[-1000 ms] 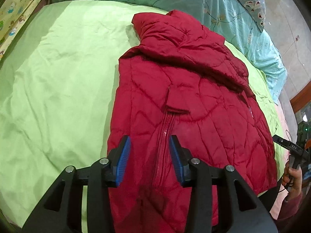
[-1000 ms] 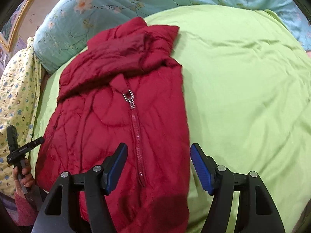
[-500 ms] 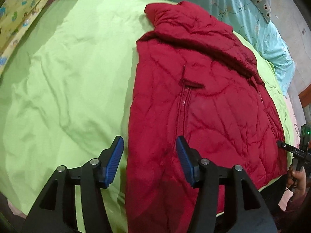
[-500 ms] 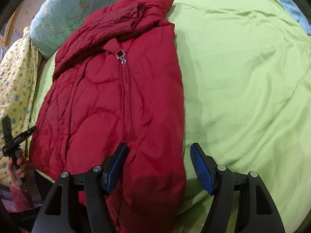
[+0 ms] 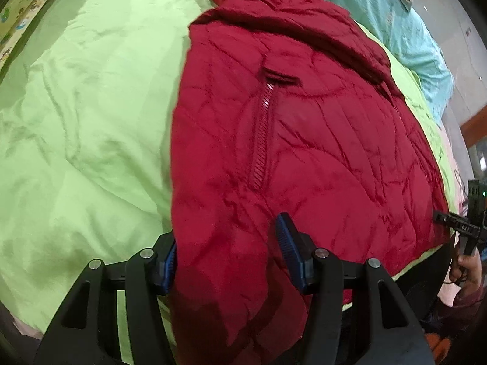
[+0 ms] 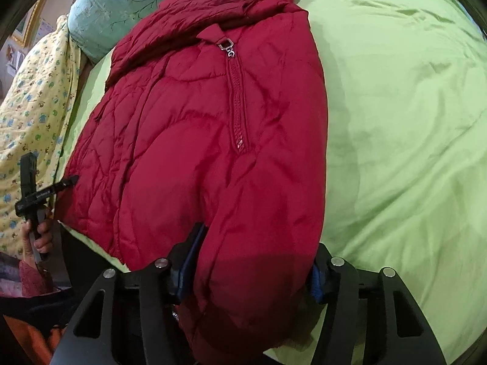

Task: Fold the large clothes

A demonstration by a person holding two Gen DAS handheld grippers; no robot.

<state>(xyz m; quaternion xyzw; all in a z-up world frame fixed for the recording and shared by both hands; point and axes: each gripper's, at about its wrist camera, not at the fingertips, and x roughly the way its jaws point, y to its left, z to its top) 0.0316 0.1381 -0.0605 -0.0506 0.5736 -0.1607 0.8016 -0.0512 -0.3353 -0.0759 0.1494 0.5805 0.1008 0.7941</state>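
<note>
A red quilted jacket (image 5: 304,127) lies folded lengthwise on a green bed cover (image 5: 85,115), collar far, hem near; it also shows in the right wrist view (image 6: 213,115), with its zipper pull (image 6: 229,49) near the collar. My left gripper (image 5: 231,255) is open, its blue-padded fingers on either side of the hem's left corner. My right gripper (image 6: 252,261) is open, its fingers straddling the hem's right corner, and the cloth hides most of both pads.
A teal floral quilt (image 6: 100,9) and a yellow patterned blanket (image 6: 30,97) lie past the green cover (image 6: 395,121). The near bed edge runs under the hem. Each view shows the other hand-held gripper at its side edge: (image 5: 465,222), (image 6: 33,194).
Both grippers have moved down and forward onto the jacket's near hem. Each now has hem cloth between its open fingers. The left gripper has shifted left to the hem's corner.
</note>
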